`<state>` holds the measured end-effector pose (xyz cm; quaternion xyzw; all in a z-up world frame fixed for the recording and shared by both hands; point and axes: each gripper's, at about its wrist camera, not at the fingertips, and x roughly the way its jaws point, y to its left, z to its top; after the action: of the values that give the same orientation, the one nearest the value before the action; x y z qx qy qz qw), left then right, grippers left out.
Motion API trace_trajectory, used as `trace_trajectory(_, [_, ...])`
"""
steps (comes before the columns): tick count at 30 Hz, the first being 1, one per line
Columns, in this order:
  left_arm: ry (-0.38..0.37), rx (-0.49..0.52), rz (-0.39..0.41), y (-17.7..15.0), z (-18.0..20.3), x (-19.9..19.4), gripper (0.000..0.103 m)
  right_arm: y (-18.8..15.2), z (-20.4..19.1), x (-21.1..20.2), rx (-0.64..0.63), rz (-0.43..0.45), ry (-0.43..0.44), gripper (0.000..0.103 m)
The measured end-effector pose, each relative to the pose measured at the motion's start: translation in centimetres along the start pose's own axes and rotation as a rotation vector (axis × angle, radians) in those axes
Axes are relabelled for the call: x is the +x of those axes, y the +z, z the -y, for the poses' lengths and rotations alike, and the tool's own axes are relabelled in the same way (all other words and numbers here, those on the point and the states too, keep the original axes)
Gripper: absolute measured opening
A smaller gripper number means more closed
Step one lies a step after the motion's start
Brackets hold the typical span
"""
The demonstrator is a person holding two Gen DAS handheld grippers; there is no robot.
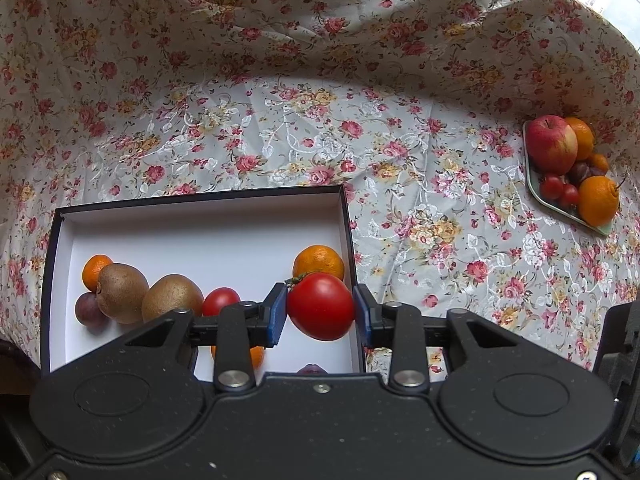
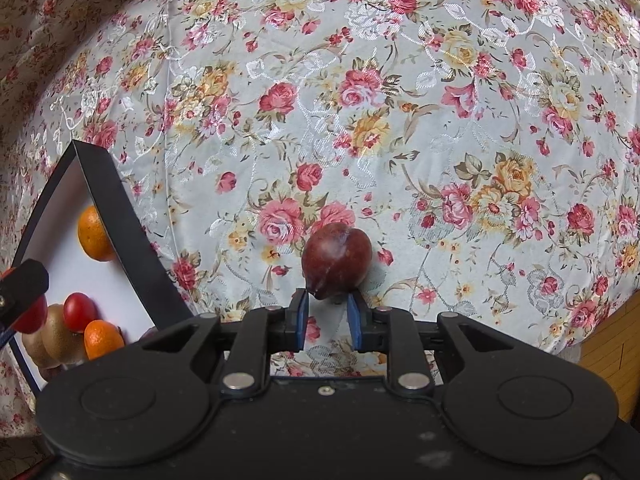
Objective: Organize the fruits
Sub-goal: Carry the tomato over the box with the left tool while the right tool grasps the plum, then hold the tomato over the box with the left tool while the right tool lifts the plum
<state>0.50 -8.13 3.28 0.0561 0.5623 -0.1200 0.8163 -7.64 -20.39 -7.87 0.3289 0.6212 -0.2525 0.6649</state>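
My left gripper is shut on a red tomato and holds it above the right end of a black box with a white inside. In the box lie two kiwis, tangerines, a plum and a small tomato. My right gripper is shut on a dark red plum, held by its lower end above the floral cloth. The box shows at the left of the right wrist view.
A green plate at the far right holds an apple, oranges, small tomatoes and a plum. A floral cloth covers the table and rises behind. A wooden floor shows at the cloth's right edge.
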Motion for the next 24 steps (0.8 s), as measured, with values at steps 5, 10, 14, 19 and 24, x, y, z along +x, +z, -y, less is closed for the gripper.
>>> trace_trajectory(5, [0.002, -0.015, -0.011, 0.1, -0.4, 0.3, 0.044, -0.3, -0.4, 0.7, -0.007, 0.012, -0.011, 0.026])
trace_trajectory(10, [-0.002, -0.012, -0.014, 0.1, -0.5, 0.2, 0.044, -0.4, -0.5, 0.7, -0.011, 0.035, 0.005, 0.027])
trace_trajectory(14, [-0.003, -0.012, -0.014, 0.0, -0.5, 0.2, 0.044, 0.0, 0.0, 0.4, 0.017, 0.036, 0.018, 0.028])
trace_trajectory(19, [-0.006, -0.019, -0.016, 0.1, -1.1, 0.2, 0.044, 0.2, 0.3, 0.5, 0.044, 0.034, 0.018, 0.028])
trace_trajectory(24, [-0.007, -0.019, -0.023, 0.0, -1.7, 0.3, 0.044, 0.3, 0.2, 0.4, 0.056, 0.046, 0.016, 0.028])
